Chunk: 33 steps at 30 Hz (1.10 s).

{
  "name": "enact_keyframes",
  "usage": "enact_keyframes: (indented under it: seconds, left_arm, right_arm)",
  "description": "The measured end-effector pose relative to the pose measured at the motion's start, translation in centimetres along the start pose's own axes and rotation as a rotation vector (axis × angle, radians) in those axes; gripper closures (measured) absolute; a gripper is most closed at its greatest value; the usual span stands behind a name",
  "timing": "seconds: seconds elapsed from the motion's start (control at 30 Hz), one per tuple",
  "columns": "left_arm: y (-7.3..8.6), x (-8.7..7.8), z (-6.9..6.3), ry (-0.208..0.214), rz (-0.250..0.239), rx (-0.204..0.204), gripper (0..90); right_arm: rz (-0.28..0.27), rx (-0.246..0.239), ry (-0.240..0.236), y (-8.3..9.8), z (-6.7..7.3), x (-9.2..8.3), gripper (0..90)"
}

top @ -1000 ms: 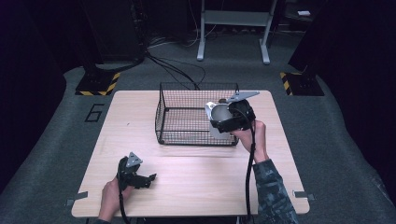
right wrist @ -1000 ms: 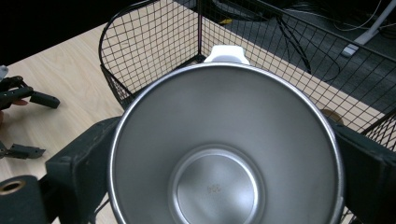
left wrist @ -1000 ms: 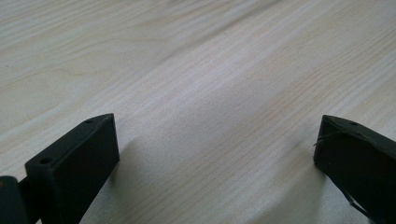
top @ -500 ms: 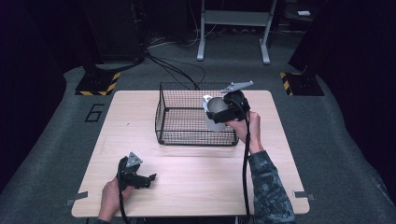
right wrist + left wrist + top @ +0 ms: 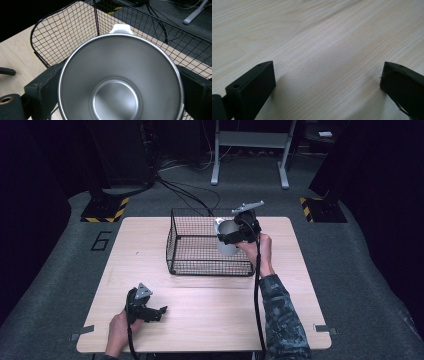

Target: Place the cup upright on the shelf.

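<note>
Over the right end of the wire basket (image 5: 200,247), the right gripper (image 5: 235,234) clamps a steel cup (image 5: 227,240), arm stretched forward. The right gripper view looks into the cup's bare inside. The left gripper (image 5: 150,312) rests on the table (image 5: 210,315), jaws wide apart, holding nothing.

this is looking like a lab or test room set up for recording. a plain wooden bench (image 5: 210,310) is standing alone on grey carpet (image 5: 55,285), which is bearing a painted number six (image 5: 101,240). black and yellow hazard-striped plates (image 5: 105,210) are lying at the floor's far edge, loose black cables (image 5: 185,195) are trailing across it, and a grey metal stand (image 5: 250,150) is rising behind among dark surroundings.
</note>
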<state>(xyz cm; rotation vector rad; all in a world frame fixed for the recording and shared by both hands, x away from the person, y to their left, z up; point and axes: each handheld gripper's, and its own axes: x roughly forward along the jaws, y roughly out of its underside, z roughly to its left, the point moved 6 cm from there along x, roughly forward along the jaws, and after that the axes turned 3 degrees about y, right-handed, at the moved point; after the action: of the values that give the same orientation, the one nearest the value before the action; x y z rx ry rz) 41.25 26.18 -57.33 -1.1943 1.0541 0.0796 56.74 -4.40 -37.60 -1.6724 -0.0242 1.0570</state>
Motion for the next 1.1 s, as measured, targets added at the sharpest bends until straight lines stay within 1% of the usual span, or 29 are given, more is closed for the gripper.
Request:
enact_keyframes:
  seconds: [0.07, 0.1, 0.13, 0.27, 0.3, 0.33, 0.43, 0.47, 0.5, 0.53, 0.57, 0.6, 0.63, 0.7, 0.73, 0.8, 0.83, 1.0, 1.03, 1.1]
  left_arm:
    - [0.0, 0.0, 0.0, -0.001, 0.004, 0.0, 0.1]
    - [0.0, 0.0, 0.0, -0.002, 0.001, 0.003, 0.1]
    - [0.0, 0.0, 0.0, -0.003, 0.003, 0.004, 0.1]
    - [0.0, 0.0, 0.1, -0.006, 0.0, 0.007, 0.1]
    - [0.0, 0.0, 0.0, -0.003, 0.004, 0.004, 0.1]
    - [0.0, 0.0, 0.0, -0.003, 0.003, 0.003, 0.1]
    - [0.0, 0.0, 0.1, -0.004, -0.002, 0.005, 0.1]
    - [0.0, 0.0, 0.1, -0.004, -0.001, 0.006, 0.1]
    - [0.0, 0.0, 0.1, -0.005, -0.002, 0.007, 0.1]
    - [0.0, 0.0, 0.1, -0.005, 0.002, 0.007, 0.1]
    - [0.0, 0.0, 0.1, -0.005, -0.002, 0.007, 0.1]
    - [0.0, 0.0, 0.1, -0.005, -0.002, 0.006, 0.1]
    - [0.0, 0.0, 0.1, -0.004, -0.003, 0.006, 0.1]
    - [0.0, 0.0, 0.1, -0.005, -0.003, 0.006, 0.1]
    - [0.0, 0.0, 0.1, -0.006, -0.007, 0.001, 0.1]
    - [0.0, 0.1, 0.1, -0.009, -0.009, 0.002, 0.1]
    - [0.0, 0.1, 0.1, -0.009, -0.009, 0.001, 0.1]
    - [0.0, 0.1, 0.1, -0.009, -0.009, 0.001, 0.1]
    - [0.0, 0.1, 0.1, -0.01, -0.011, 0.001, 0.1]
    - [0.0, 0.0, 0.1, -0.011, -0.006, 0.003, 0.1]
  right_arm:
    - [0.0, -0.008, 0.002, 0.0, -0.2, 0.4, 5.6]
    - [0.005, -0.004, 0.0, 0.0, -0.2, 0.6, 5.6]
    - [0.016, 0.013, 0.001, 0.0, -0.2, 0.8, 5.6]
    - [0.02, 0.016, 0.006, 0.1, -0.6, 1.8, 5.6]
    - [0.028, 0.036, 0.008, 0.1, -0.6, 2.0, 5.6]
    - [0.031, 0.028, 0.006, 0.2, -0.7, 2.1, 5.6]
    - [0.04, 0.047, 0.012, 0.3, -0.9, 2.7, 5.6]
    - [0.046, 0.046, 0.013, 0.4, -1.0, 2.9, 5.6]
    - [0.04, 0.035, 0.014, 0.4, -1.2, 3.1, 5.6]
    - [0.044, 0.046, 0.014, 0.4, -1.1, 3.3, 5.6]
    - [0.053, 0.051, 0.011, 0.5, -1.2, 3.4, 5.6]
    - [0.05, 0.05, 0.012, 0.5, -1.2, 3.6, 5.6]
    - [0.055, 0.055, 0.02, 0.6, -1.3, 3.7, 5.6]
    - [0.056, 0.059, 0.015, 0.7, -1.4, 4.1, 5.6]
    - [0.063, 0.069, 0.015, 0.7, -1.4, 4.1, 5.6]
    - [0.069, 0.063, 0.015, 0.9, -1.6, 4.6, 5.6]
    - [0.076, 0.077, 0.011, 1.0, -1.6, 4.7, 5.6]
    - [0.089, 0.091, 0.002, 1.4, -1.9, 5.8, 5.6]
    - [0.094, 0.102, 0.001, 1.5, -1.9, 6.0, 5.6]
    - [0.106, 0.11, -0.005, 1.7, -1.9, 6.3, 5.6]
